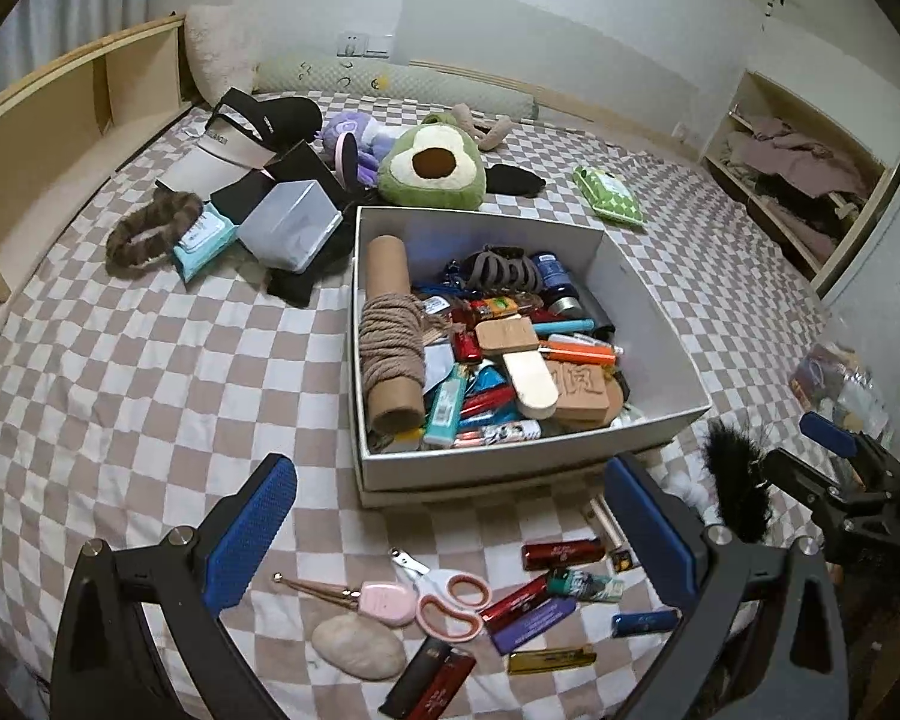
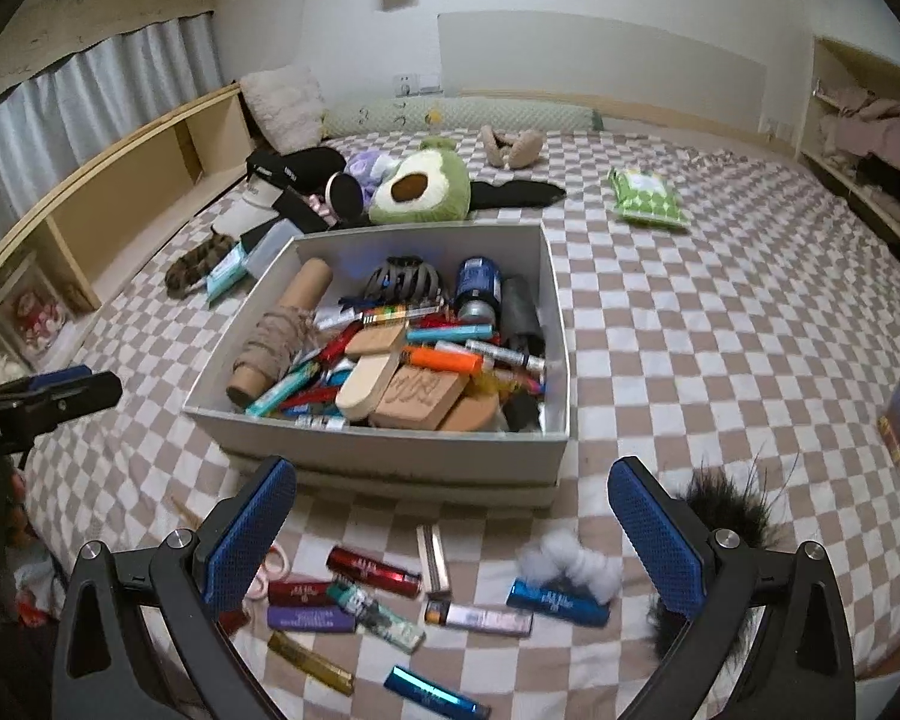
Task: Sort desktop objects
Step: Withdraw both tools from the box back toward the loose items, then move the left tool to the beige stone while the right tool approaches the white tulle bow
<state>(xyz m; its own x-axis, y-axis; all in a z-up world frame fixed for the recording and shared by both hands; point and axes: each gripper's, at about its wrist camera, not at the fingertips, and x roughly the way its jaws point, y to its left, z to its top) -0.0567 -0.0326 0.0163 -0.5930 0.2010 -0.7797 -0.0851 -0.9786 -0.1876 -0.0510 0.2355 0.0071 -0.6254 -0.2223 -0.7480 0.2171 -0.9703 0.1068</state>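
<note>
A white open box (image 1: 654, 312) (image 2: 384, 444) on the checked bedspread holds a twine-wrapped cardboard tube (image 1: 390, 336), lighters, pens, wooden blocks and a hair claw. In front of it lie loose items: pink scissors (image 1: 450, 603), a pale stone (image 1: 359, 645), a red lighter (image 1: 563, 553) (image 2: 373, 570), a purple lighter (image 1: 531, 624), a gold lighter (image 2: 311, 663), blue lighters (image 2: 557, 599), white cotton (image 2: 570, 558) and a black feather tuft (image 1: 735, 480) (image 2: 726, 510). My left gripper (image 1: 450, 498) hovers open above these items, holding nothing. My right gripper (image 2: 450, 492) is open and empty too, just right of the left one.
Behind the box sit an avocado plush (image 1: 432, 168), a clear plastic container (image 1: 288, 225), a black cap (image 1: 270, 117), a wipes pack (image 1: 201, 240) and a green pack (image 1: 609, 195). Wooden shelving (image 1: 42, 138) lines the bed's left side, and a clothes shelf (image 1: 798, 168) stands on the right.
</note>
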